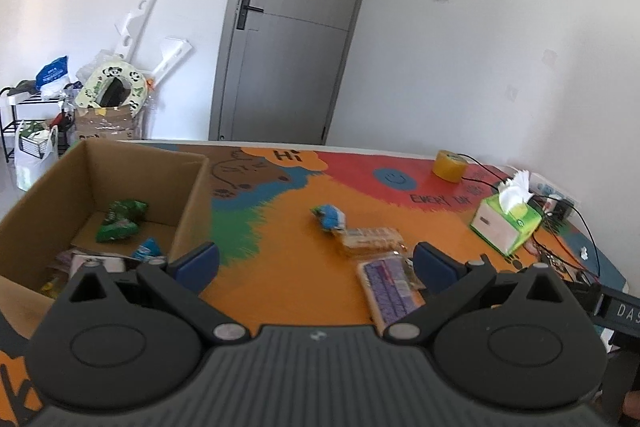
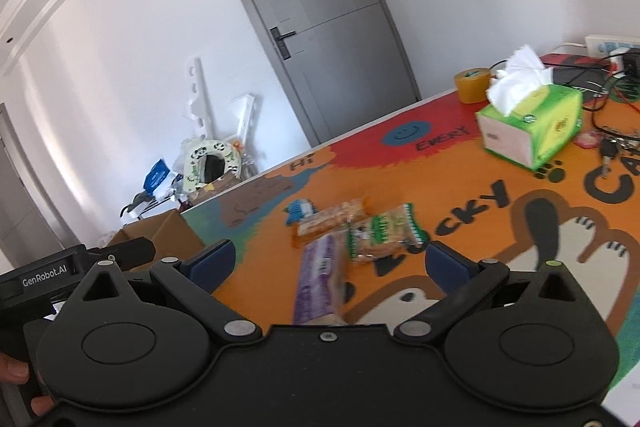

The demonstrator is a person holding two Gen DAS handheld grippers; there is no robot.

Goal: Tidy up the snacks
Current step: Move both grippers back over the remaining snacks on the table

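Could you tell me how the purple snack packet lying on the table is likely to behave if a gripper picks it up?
The purple snack packet looks like thin glossy film, so it is probably light and somewhat slippery. It is long and flat, so gripped at one end it may droop. Its contents cannot be seen, so a gentle squeeze seems wise.

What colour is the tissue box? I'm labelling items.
Green and yellow, with white sides: the tissue box shows best in the right wrist view.

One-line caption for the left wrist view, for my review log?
Open left gripper hovers over the colourful table mat, cardboard box with bagged snacks to its left, purple snack pack and others still out.
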